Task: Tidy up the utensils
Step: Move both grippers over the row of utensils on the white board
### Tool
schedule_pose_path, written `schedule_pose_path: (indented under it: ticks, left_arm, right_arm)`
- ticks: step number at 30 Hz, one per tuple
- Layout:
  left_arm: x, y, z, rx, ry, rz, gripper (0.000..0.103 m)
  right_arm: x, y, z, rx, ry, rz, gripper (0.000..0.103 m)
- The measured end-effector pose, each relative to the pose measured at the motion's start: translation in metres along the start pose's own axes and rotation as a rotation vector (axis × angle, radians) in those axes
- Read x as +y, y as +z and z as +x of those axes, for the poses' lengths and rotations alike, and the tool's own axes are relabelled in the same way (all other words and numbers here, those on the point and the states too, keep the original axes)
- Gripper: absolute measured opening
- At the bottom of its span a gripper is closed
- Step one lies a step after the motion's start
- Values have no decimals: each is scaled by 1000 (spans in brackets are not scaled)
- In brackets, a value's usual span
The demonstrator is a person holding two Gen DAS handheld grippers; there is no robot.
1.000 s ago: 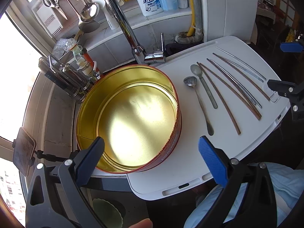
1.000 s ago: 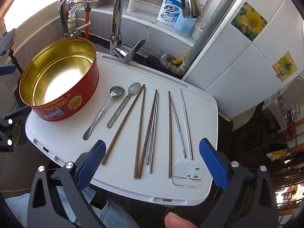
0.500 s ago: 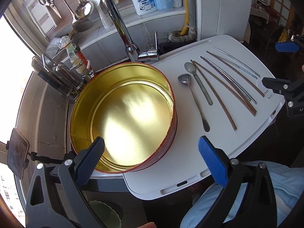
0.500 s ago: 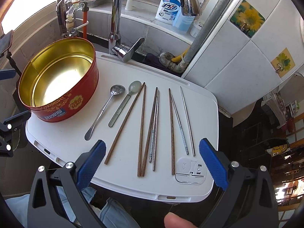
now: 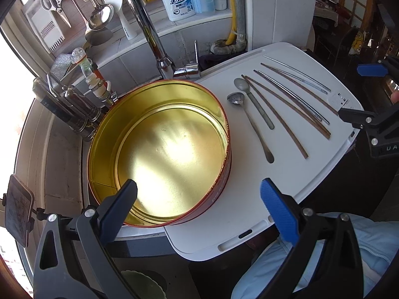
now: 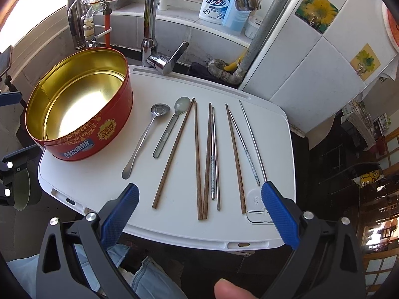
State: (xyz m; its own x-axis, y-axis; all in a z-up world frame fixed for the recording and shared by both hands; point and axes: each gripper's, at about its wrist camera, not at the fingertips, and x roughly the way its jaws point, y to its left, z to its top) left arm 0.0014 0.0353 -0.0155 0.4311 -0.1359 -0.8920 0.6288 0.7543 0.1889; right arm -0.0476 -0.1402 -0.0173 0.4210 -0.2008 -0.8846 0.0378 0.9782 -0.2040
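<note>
Nothing's been picked up yet, so you're really at the "choose your first utensil" step. Both tools are spread wide and holding nothing: the left gripper (image 5: 198, 200) hangs over the near rim of the red tin (image 6: 99, 134), and the right gripper (image 6: 199, 205) sits at the bottom centre of the right wrist view, over the near edge of the white board (image 6: 174, 226).

Where the stuff is: in the right wrist view, the tin fills the left side, sitting on the board's left end, empty and gold inside. To its right, all lying flat on the board, are the ladle-style spoon (image 6: 146, 138), the pale spoon (image 6: 169, 128), the wooden chopsticks (image 6: 197, 159) and the metal chopsticks (image 6: 253, 142) fanned out toward the right.

My take on doing this well:
- Start with something that lies alone. The spoon nearest the tin is the easy pick and the shortest carry.
- The two wooden sticks near the centre of the frame touch at their near ends, and a metal pair lies just beside them. Grab those as a bundle or nudge them apart first.
- Thin flat things slip, so come down straight and pinch across the handle around mid-length.
- Probably keep the left tool by the tin so it doesn't skid.
</note>
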Motion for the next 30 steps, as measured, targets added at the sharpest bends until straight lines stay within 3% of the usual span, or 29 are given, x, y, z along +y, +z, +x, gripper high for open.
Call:
schedule_pose_path:
  ticks: [11,19,24,30]
  left_arm:
    - [-2,5,5,9,-21,-22,97]
    - [-31,27,8,-21,7,-79,97]
    - [-53,51,12,-93,-78,-145,97]
    - [-76,62,33,-117,-90,-264,97]
  right_arm:
    - [-9,-2,1,-16,21,11,99]
    - [-55,1,11,-89,132,-6,99]
    - [-87,4,32,-112,172,-78,99]
    - [-128,10,60,-141,195,-100,99]
